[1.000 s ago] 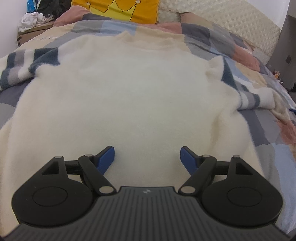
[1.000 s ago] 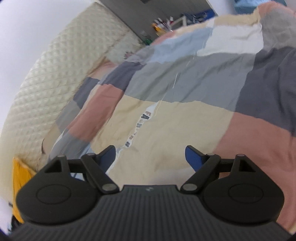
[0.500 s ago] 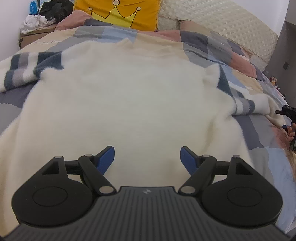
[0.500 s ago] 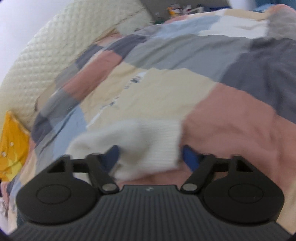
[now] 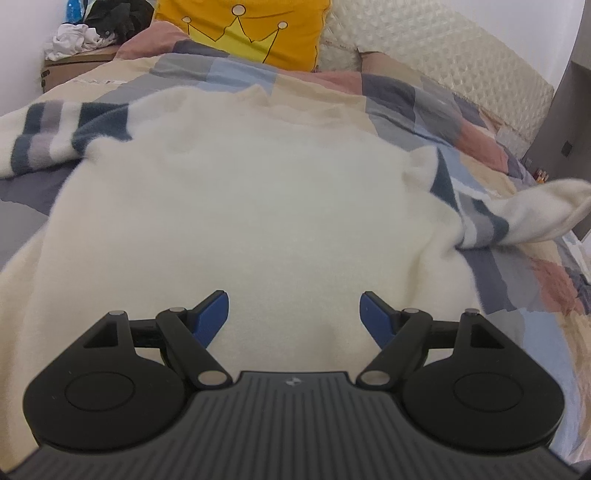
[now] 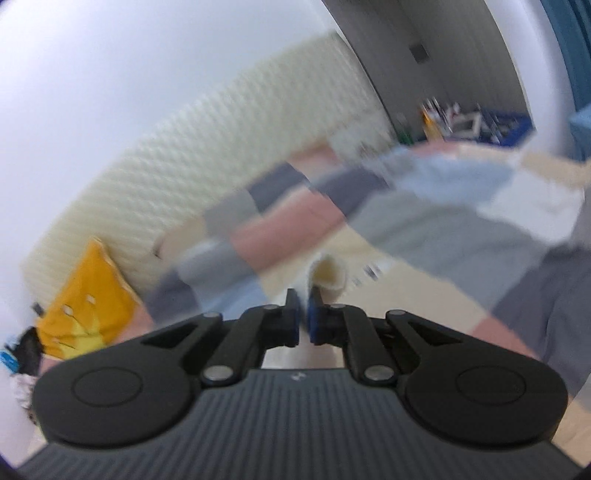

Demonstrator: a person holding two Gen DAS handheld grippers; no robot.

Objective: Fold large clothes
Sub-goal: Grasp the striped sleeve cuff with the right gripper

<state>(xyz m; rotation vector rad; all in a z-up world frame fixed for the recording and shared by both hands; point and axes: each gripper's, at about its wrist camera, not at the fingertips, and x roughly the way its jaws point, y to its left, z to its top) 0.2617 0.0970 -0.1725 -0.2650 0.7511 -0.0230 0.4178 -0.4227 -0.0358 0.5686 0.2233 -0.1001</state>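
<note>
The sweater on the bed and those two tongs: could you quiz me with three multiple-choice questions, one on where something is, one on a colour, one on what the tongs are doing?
1. Where does the yellow crown pillow sit?
A. at the head of the bed, beyond the sweater
B. on top of the sweater
C. on the floor

2. What colour is the body of the sweater?
A. red
B. cream
C. black

3. What are the right tongs doing?
A. gaping wide, holding nothing
B. clamped on the sleeve cuff
C. gripping the pillow

Answers:
1 A, it leans by the quilted headboard.
2 B, the fuzzy cream body fills the left view above the open left tongs.
3 B, the blue pads pinch the cream cuff.
</note>
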